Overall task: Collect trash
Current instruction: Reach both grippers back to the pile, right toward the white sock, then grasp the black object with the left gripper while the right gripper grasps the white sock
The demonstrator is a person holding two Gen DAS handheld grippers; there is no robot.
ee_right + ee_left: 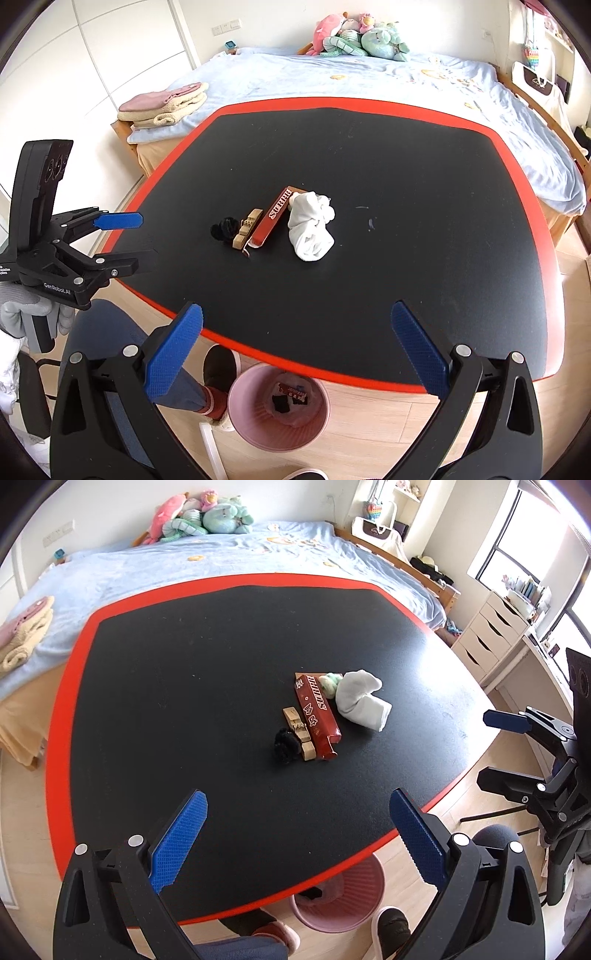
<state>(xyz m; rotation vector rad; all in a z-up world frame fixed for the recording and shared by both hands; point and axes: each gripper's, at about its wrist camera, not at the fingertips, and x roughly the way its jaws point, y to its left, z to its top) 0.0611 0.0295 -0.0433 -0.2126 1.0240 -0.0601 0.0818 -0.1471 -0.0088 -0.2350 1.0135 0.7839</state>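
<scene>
On the black table (184,686) (406,221) with a red rim lies a small cluster: a red snack box (317,716) (275,218), a white crumpled cloth (360,699) (310,230), a wooden clip (300,734) (246,229), a black fuzzy scrunchie (285,745) (223,228) and a green-white wad (330,684). My left gripper (297,834) hangs open over the near table edge, well short of the cluster. My right gripper (295,349) is open too, above the table's near edge. A pink bin (279,408) (341,893) stands on the floor below, with dark scraps and a wrapper inside.
A bed (221,565) with a blue cover and plush toys lies behind the table. Folded towels (166,105) rest on its corner. White drawers (487,635) stand at the right. A person's legs and slippered feet (218,373) are beside the bin.
</scene>
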